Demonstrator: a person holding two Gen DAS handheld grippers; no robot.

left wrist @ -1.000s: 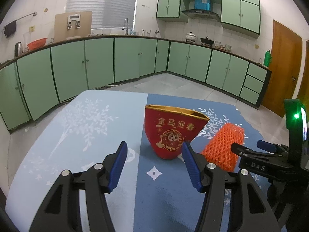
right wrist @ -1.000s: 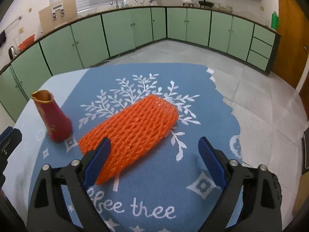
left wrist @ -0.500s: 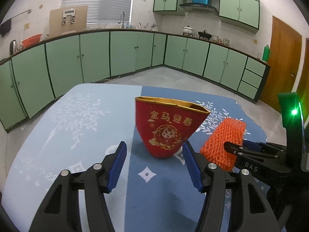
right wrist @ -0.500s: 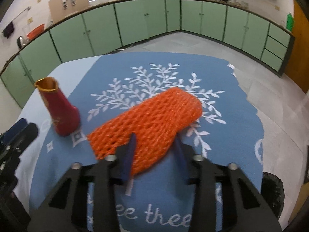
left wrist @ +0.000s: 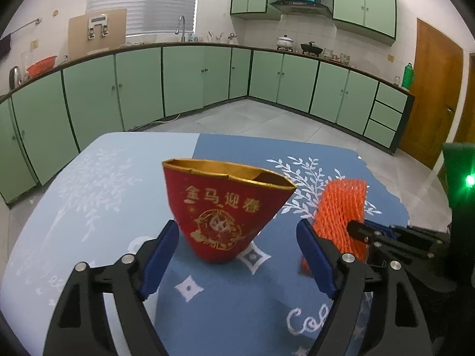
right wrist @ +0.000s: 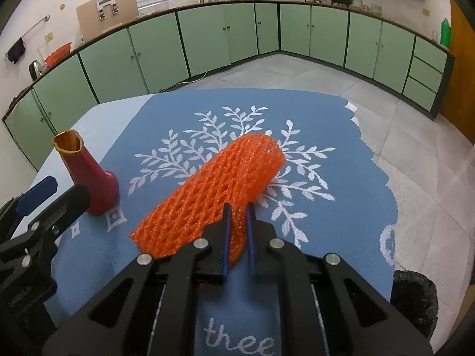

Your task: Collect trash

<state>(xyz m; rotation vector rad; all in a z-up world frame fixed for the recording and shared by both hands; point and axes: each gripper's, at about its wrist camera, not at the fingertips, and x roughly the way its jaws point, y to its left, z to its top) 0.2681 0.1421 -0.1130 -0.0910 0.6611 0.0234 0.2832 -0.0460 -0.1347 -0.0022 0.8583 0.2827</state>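
Now right gripper [right wrist: 237, 231] pinches orange net [right wrist: 213, 190] — L jaws opening.

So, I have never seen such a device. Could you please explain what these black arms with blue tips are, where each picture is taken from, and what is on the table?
They are two hand-held grippers, each carrying a camera that looks along its fingers. In the left view, the left gripper is opening around a red paper cup on the blue tablecloth, without touching it. In the right view, the right gripper has pinched the near edge of an orange foam net. A black trash bin stands beside the table.
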